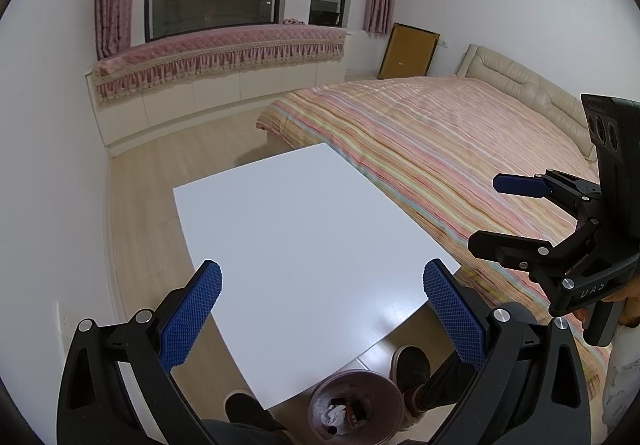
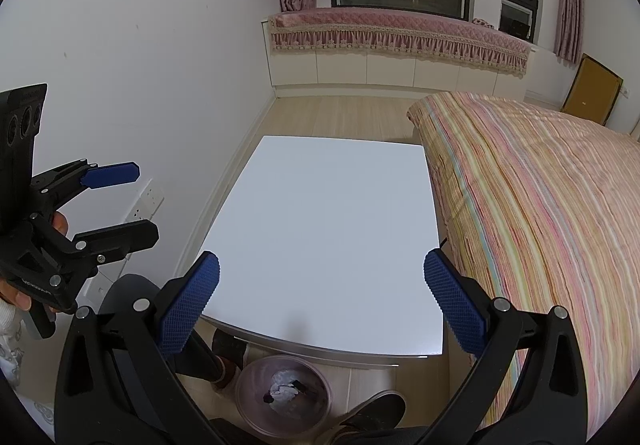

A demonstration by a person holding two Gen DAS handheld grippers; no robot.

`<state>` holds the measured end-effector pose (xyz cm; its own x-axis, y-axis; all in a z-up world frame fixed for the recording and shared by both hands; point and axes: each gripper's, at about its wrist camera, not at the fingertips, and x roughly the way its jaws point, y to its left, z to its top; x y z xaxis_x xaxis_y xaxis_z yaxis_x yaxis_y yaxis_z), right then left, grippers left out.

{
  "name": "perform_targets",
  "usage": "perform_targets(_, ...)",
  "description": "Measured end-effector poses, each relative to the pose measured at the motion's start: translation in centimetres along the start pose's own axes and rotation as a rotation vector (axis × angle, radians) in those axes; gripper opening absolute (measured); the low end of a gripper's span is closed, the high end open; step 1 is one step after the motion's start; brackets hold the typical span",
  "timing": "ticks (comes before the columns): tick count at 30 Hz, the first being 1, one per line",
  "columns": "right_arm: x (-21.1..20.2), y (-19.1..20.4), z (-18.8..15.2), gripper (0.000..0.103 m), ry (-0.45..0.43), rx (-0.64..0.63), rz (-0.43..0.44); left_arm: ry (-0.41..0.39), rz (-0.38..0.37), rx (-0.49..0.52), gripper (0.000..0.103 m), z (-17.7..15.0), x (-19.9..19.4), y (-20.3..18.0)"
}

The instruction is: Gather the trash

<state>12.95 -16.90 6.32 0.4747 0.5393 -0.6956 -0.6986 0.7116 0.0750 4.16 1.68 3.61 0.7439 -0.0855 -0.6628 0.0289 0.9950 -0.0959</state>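
Note:
A round pinkish trash bin [image 1: 356, 405] stands on the floor under the near edge of the white table [image 1: 304, 245], holding crumpled white paper and dark scraps. It also shows in the right wrist view [image 2: 284, 393]. My left gripper [image 1: 322, 313] is open and empty above the table's near edge. My right gripper [image 2: 320, 301] is open and empty above the table [image 2: 332, 225]. Each gripper shows in the other's view, the right one [image 1: 486, 215] at the right and the left one [image 2: 146, 203] at the left, both open.
A bed with a striped cover [image 1: 440, 149] lies along the table's right side. A white wall [image 2: 120, 65] with sockets [image 2: 150, 199] is on the left. The person's feet in dark shoes [image 1: 410, 367] flank the bin. A window seat [image 1: 220, 57] is at the back.

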Motion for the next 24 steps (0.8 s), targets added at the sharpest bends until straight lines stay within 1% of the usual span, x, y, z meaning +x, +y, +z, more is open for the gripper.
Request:
perform_targets(20, -0.1, -0.46, 0.05, 0.1, 0.007, -0.002, -0.004, -0.006, -0.014, 0.006, 0.097, 0.52, 0.08, -0.54)
perform_targets(24, -0.09, -0.55, 0.09, 0.1, 0.007, -0.002, -0.005, -0.01, -0.006, 0.009, 0.097, 0.55, 0.14, -0.58)
